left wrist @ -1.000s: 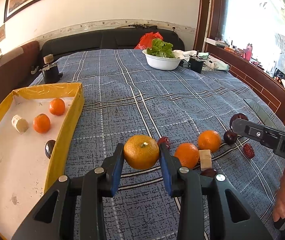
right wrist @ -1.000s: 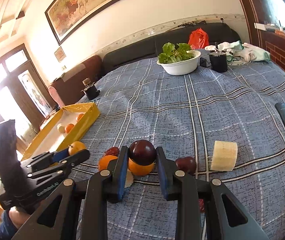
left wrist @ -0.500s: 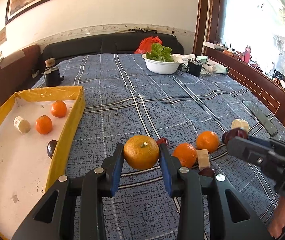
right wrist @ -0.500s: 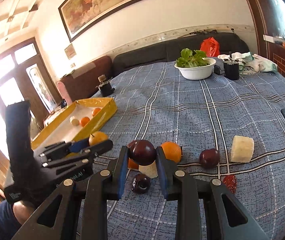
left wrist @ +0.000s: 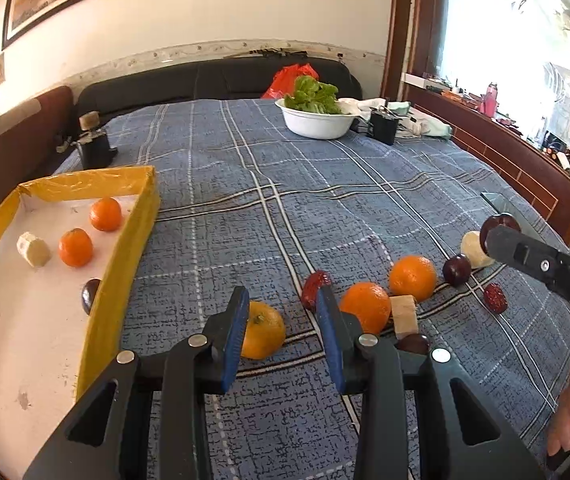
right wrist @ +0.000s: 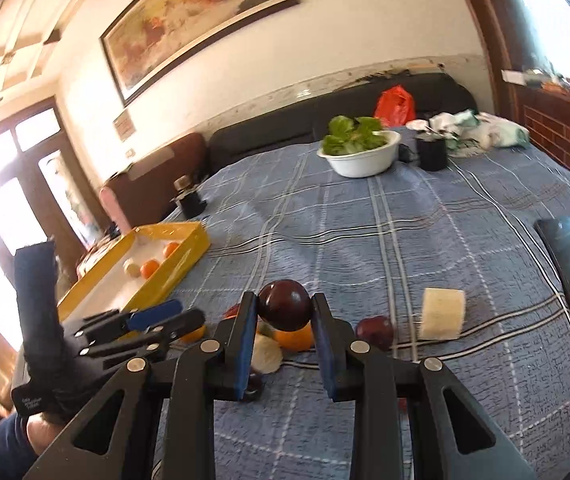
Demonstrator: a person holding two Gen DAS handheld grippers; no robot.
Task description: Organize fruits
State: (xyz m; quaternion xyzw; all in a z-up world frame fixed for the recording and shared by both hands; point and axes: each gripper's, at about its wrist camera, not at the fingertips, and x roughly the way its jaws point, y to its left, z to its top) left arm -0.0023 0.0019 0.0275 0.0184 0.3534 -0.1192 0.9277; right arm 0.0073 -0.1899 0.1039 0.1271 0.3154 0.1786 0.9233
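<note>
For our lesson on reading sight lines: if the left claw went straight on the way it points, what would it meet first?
Probably the orange lying between the left claw's open fingers, nearer the left one, though depth is unclear.

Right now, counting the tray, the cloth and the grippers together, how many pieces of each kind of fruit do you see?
Oranges: 5
Dark plums: 4
Pale cut pieces: 3
Red dates: 2
Total: 14
</note>
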